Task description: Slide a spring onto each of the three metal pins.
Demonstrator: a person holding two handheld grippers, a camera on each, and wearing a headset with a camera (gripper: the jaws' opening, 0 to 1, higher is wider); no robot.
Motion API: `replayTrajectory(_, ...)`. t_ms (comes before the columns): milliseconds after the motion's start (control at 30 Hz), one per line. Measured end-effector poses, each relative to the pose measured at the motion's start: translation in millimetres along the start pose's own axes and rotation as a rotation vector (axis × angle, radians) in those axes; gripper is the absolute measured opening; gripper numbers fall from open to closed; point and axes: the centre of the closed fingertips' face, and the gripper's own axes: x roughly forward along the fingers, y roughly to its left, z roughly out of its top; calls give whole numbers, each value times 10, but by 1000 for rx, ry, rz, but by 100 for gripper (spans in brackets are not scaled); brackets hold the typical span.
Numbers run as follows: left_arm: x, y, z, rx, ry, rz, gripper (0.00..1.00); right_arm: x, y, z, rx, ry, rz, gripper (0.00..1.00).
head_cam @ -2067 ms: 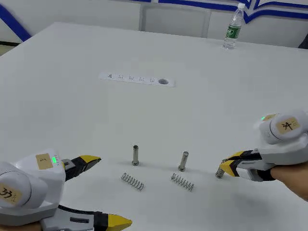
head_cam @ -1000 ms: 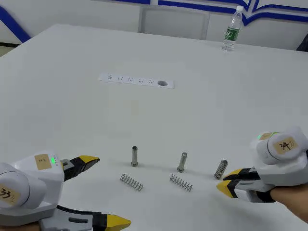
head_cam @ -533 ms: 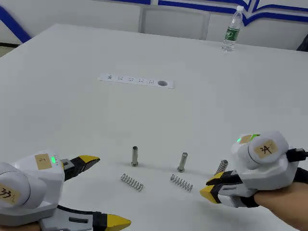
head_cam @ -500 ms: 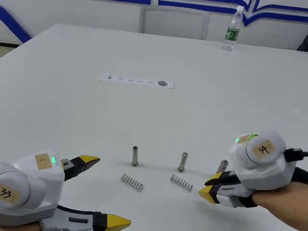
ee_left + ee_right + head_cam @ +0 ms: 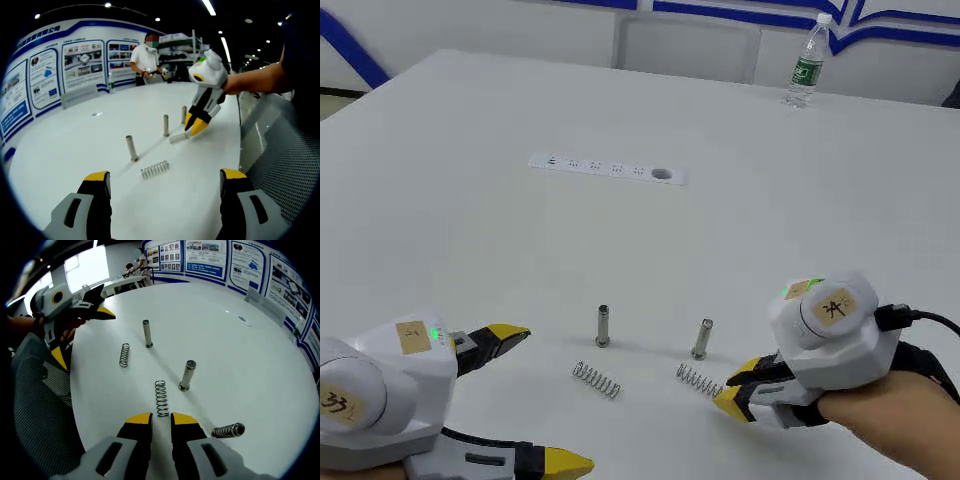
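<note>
The jaws of your right gripper (image 5: 161, 416) stand narrowly parted and grasp nothing. A spring (image 5: 161, 397) lies just before their tips, a bare pin (image 5: 186, 375) beyond it. Your left gripper (image 5: 165, 174) has jaws wide and empty, with a second spring (image 5: 154, 169) ahead.

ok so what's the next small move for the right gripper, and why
Probably ease the right gripper forward and close its slightly parted jaws on the near end of the loose spring, which lies on the table just ahead of them. The middle pin beside it stands bare, while the sprung pin is already done.
</note>
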Motion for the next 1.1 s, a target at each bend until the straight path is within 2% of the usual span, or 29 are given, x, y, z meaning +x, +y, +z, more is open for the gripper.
replayTrajectory(800, -12, -6, -26, -5, 11, 1, 91, 126, -16, -26, 23, 3, 21, 15)
replayTrajectory(1100, -9, -5, -33, -9, 10, 3, 91, 127, -21, -36, 3, 12, 15, 12)
